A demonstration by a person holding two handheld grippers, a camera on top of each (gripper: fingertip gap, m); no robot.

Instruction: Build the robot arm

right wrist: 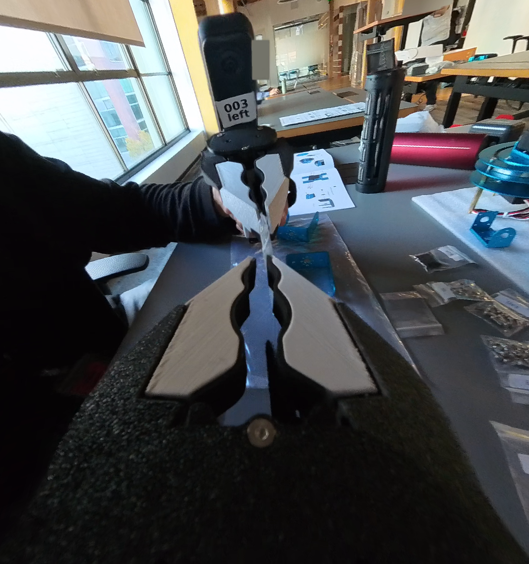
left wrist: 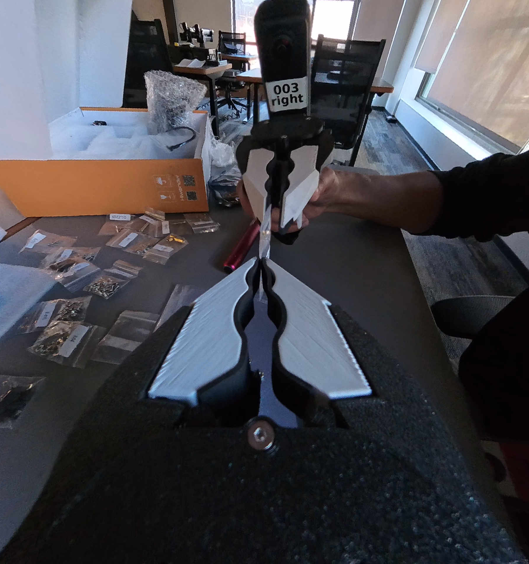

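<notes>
Left gripper (left wrist: pixel 261 265): jaws closed to a slit, tips pinching one end of a clear bag (left wrist: pixel 264 244). Right gripper (right wrist: pixel 262 259): jaws narrow, with a slim gap at the tips. The bag (right wrist: pixel 266 244) runs in along the right-hand finger, so I read it as gripped.

The two grippers face each other tip to tip, with the bag stretched between them in the air above the table (left wrist: pixel 363 274). I cannot tell what is in the bag.

Below the bag lie blue brackets (right wrist: pixel 310 268) on plastic sheet. Beside them are screw packets (left wrist: pixel 104 283) and a red tube (left wrist: pixel 241 244). Farther off stands an orange box (left wrist: pixel 98 186).
</notes>
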